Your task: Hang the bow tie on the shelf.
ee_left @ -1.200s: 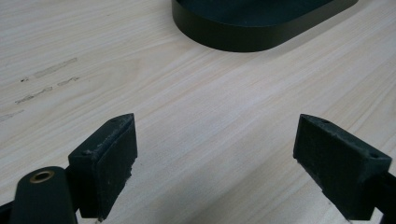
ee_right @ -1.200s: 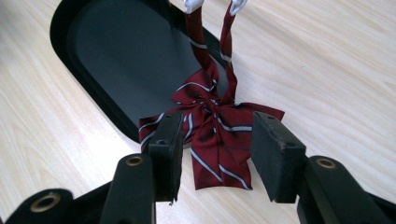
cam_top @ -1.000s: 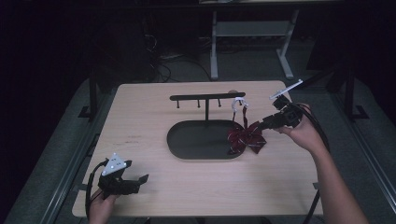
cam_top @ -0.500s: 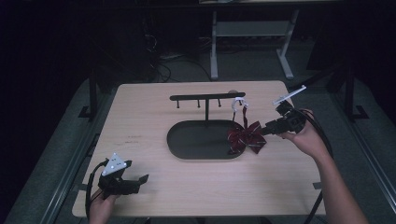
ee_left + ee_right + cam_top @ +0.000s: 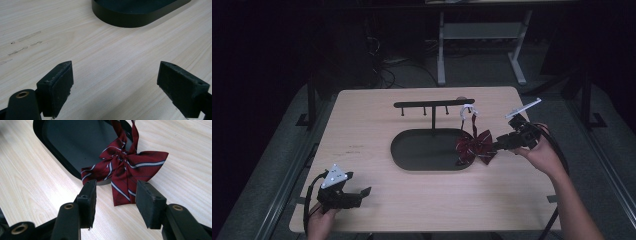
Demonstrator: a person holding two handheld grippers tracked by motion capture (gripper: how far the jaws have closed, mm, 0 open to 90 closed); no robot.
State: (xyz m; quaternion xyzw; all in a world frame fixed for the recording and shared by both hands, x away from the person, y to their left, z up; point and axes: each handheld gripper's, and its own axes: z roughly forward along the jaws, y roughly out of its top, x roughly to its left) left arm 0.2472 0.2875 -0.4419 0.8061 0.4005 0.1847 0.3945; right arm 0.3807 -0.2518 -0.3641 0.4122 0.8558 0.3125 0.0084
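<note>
Left tongs (image 5: 362, 192): at the near left corner of the bench (image 5: 362, 135), held low in a hand (image 5: 319, 222); jaws spread wide with bare wood between them, gripping nothing. Grey three-cornered plate on top.

Right tongs (image 5: 495, 146): at the right side of the bench, held in a hand (image 5: 542, 152), pointing toward the bow tie; jaws spread, their tips just short of the fabric, nothing pinched between them.

Bow tie (image 5: 125, 170): dark red with pale stripes. Lies across the right rim of the tray, one wing on the black surface, the other wing and a tail on the wood. Its strap runs up to a white hook (image 5: 468, 110) at the right end of the rack.

Tray (image 5: 422, 150): black, oval, shallow, mid-bench.

Rack (image 5: 432, 105): black T-shaped bar with small pegs, standing at the far edge of the tray.
</note>
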